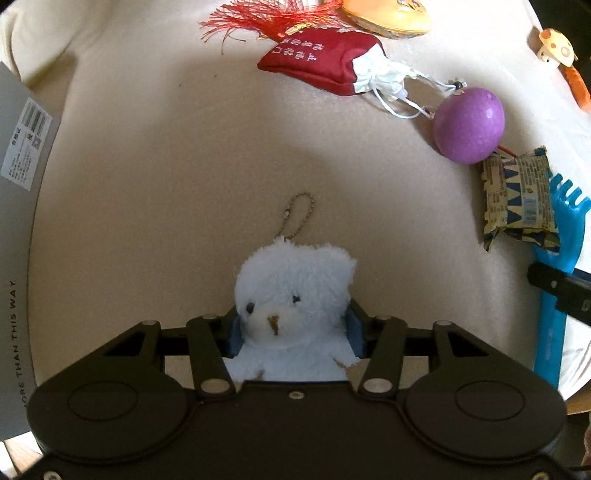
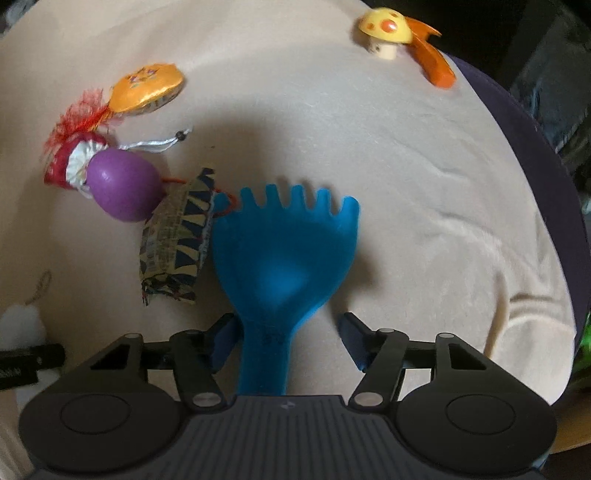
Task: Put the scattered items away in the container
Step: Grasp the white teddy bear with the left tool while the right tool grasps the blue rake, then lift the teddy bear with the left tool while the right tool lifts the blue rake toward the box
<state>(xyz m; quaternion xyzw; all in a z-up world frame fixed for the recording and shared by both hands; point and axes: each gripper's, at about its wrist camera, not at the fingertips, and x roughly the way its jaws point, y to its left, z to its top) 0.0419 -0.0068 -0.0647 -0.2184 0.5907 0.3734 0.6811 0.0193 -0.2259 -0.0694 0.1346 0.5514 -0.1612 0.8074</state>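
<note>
My left gripper [image 1: 293,328] has its jaws against both sides of a white plush bear keychain [image 1: 295,299] lying on the cream cloth. My right gripper [image 2: 286,339] is open; a blue plastic spork [image 2: 284,254] lies between its fingers, the left finger close to the handle and the right one apart. The spork also shows at the right of the left wrist view [image 1: 557,266]. A grey container [image 1: 18,206] stands at the far left of the left wrist view.
On the cloth lie a purple egg [image 1: 468,125], a red pouch with white drawstring [image 1: 325,61], a patterned snack packet [image 1: 517,199], an orange cushion charm [image 2: 147,90], a mushroom figure [image 2: 386,31] and an orange piece [image 2: 432,59]. The table edge drops off at right [image 2: 535,155].
</note>
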